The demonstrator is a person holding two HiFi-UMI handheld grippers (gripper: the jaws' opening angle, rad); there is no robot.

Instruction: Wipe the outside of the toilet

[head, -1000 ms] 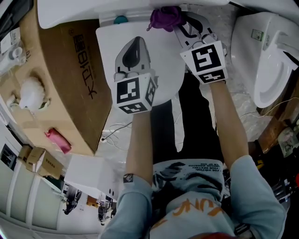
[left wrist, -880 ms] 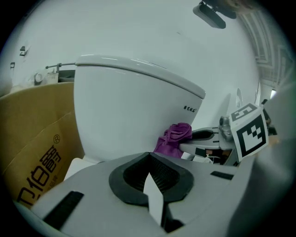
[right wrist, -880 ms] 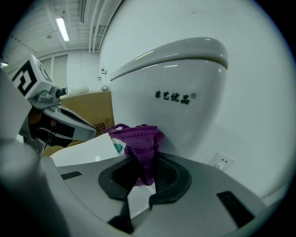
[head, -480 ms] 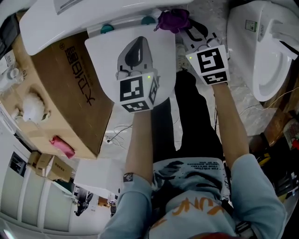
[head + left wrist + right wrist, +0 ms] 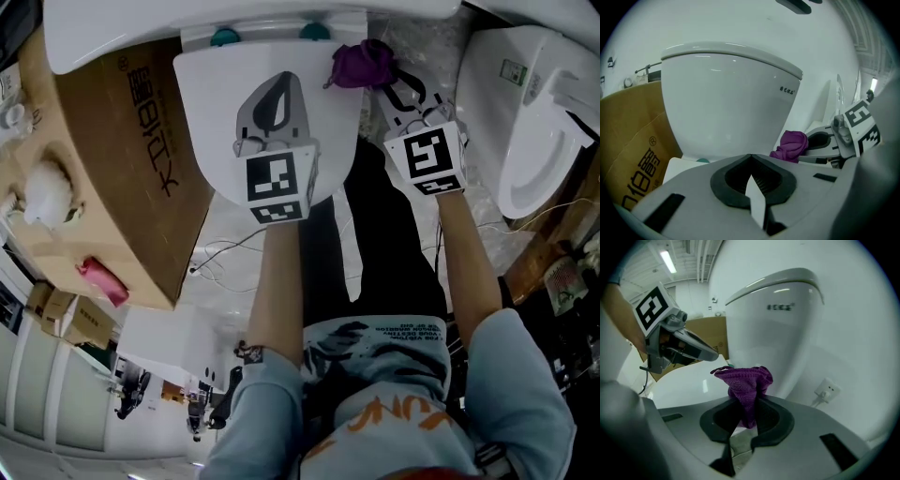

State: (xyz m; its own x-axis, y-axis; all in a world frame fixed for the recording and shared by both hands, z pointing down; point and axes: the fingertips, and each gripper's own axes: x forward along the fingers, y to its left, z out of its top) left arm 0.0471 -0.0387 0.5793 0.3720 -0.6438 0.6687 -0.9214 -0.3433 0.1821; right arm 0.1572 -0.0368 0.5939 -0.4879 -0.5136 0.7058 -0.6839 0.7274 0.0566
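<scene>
Toilet [image 5: 211, 112]: lid down, tank mark unreadable. Right gripper [image 5: 747, 405]: clamped on purple cloth [image 5: 745, 379] at the lid's right rear edge. Left gripper [image 5: 750, 158]: closed, empty, over the lid. Printed cardboard box [image 5: 112, 159]: just beside, left.

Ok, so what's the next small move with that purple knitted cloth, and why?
Probably ease the right gripper forward so the purple knitted cloth presses on the white ceramic tank, then stroke sideways. It is clamped in the jaws and appears just short of the tank; the left gripper is shut and empty over the closed white lid.
</scene>
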